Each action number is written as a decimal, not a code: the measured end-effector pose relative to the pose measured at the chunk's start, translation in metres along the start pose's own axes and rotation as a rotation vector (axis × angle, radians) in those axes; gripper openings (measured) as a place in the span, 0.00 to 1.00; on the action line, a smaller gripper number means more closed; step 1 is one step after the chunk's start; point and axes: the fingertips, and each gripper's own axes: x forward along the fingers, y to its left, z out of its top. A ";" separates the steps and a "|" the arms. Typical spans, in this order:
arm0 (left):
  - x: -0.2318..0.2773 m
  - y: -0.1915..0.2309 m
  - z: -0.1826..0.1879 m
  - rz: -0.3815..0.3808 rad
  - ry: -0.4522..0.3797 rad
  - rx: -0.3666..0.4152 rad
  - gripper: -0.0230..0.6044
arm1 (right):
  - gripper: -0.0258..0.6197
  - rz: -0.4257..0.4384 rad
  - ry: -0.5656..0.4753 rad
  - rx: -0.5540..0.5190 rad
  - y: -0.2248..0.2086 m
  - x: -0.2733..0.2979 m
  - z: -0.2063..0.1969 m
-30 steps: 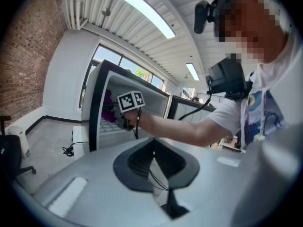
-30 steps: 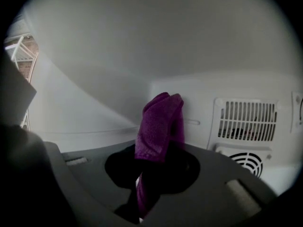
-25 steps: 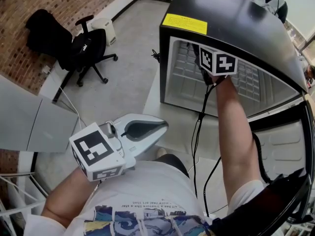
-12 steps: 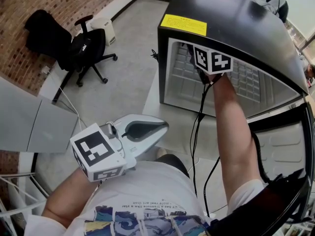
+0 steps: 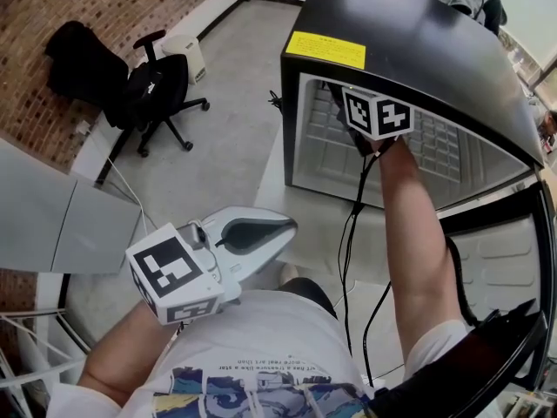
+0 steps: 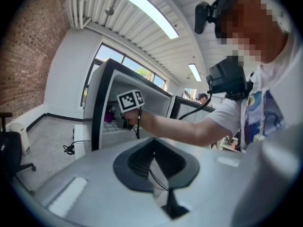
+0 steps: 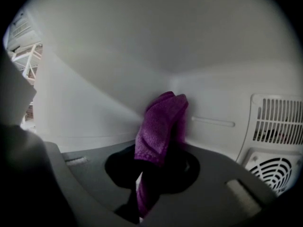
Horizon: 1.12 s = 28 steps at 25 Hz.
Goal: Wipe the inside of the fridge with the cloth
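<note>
The black mini fridge (image 5: 409, 33) stands open, showing its white inside. My right gripper (image 5: 376, 114) reaches into the opening, its jaws hidden behind the marker cube. In the right gripper view, the right gripper (image 7: 156, 161) is shut on a purple cloth (image 7: 161, 122), whose bunched end presses into a corner of the white inner wall. The left gripper view shows the fridge (image 6: 97, 103), the right gripper (image 6: 124, 120) and a bit of the cloth (image 6: 109, 117) from the side. My left gripper (image 5: 261, 231) hangs near my body, outside the fridge, shut and holding nothing (image 6: 154, 148).
The fridge door (image 5: 496, 251) hangs open at the right. Black cables (image 5: 352, 225) drop from the right gripper. A black office chair (image 5: 152, 85) and a small white bin (image 5: 184, 52) stand on the grey floor at left. Vent grilles (image 7: 277, 122) sit in the fridge's wall.
The right gripper with the cloth has shifted slightly left inside the fridge. The left gripper has barely moved.
</note>
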 end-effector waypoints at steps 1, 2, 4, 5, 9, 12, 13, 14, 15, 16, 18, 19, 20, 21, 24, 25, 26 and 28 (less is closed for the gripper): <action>0.000 -0.001 0.000 -0.002 0.000 0.000 0.05 | 0.13 0.008 0.000 0.001 0.003 -0.002 -0.002; -0.001 -0.002 -0.001 -0.003 0.000 0.000 0.05 | 0.13 0.017 -0.002 0.004 0.006 -0.004 -0.003; -0.003 -0.004 -0.001 -0.006 -0.001 -0.001 0.05 | 0.13 0.031 -0.006 0.001 0.013 -0.009 -0.004; -0.005 -0.006 -0.001 -0.009 -0.002 -0.003 0.05 | 0.13 0.037 -0.006 -0.006 0.018 -0.012 -0.003; -0.011 -0.013 -0.005 -0.017 -0.005 -0.006 0.05 | 0.13 0.053 -0.003 -0.022 0.032 -0.023 -0.005; -0.013 -0.017 -0.008 -0.024 -0.006 -0.003 0.05 | 0.13 0.063 -0.017 -0.033 0.043 -0.034 -0.005; -0.015 -0.018 -0.009 -0.026 -0.006 -0.004 0.05 | 0.13 0.066 -0.021 -0.035 0.047 -0.038 -0.004; -0.018 -0.019 -0.010 -0.027 -0.007 -0.005 0.05 | 0.13 0.067 -0.023 -0.037 0.051 -0.041 -0.004; -0.019 -0.020 -0.010 -0.029 -0.009 -0.007 0.05 | 0.13 0.067 -0.026 -0.040 0.055 -0.044 -0.004; -0.021 -0.021 -0.011 -0.031 -0.009 -0.008 0.05 | 0.13 0.067 -0.028 -0.043 0.058 -0.048 -0.004; -0.023 -0.024 -0.014 -0.034 -0.008 -0.006 0.05 | 0.13 0.068 -0.035 -0.048 0.065 -0.054 -0.003; -0.024 -0.024 -0.015 -0.035 -0.007 -0.004 0.05 | 0.13 0.070 -0.039 -0.050 0.069 -0.058 -0.003; -0.025 -0.025 -0.016 -0.035 -0.008 -0.002 0.05 | 0.13 0.073 -0.042 -0.053 0.073 -0.061 -0.002; -0.026 -0.026 -0.016 -0.037 -0.008 -0.001 0.05 | 0.13 0.075 -0.044 -0.056 0.077 -0.065 -0.001; -0.029 -0.030 -0.019 -0.050 -0.009 0.000 0.05 | 0.13 0.079 -0.048 -0.065 0.089 -0.076 -0.001; -0.030 -0.032 -0.021 -0.055 -0.007 0.000 0.05 | 0.13 0.080 -0.049 -0.067 0.093 -0.079 -0.001; -0.031 -0.033 -0.022 -0.059 -0.007 0.000 0.05 | 0.13 0.081 -0.050 -0.068 0.097 -0.082 -0.001; -0.033 -0.035 -0.023 -0.068 -0.006 -0.002 0.05 | 0.13 0.084 -0.050 -0.071 0.105 -0.088 -0.001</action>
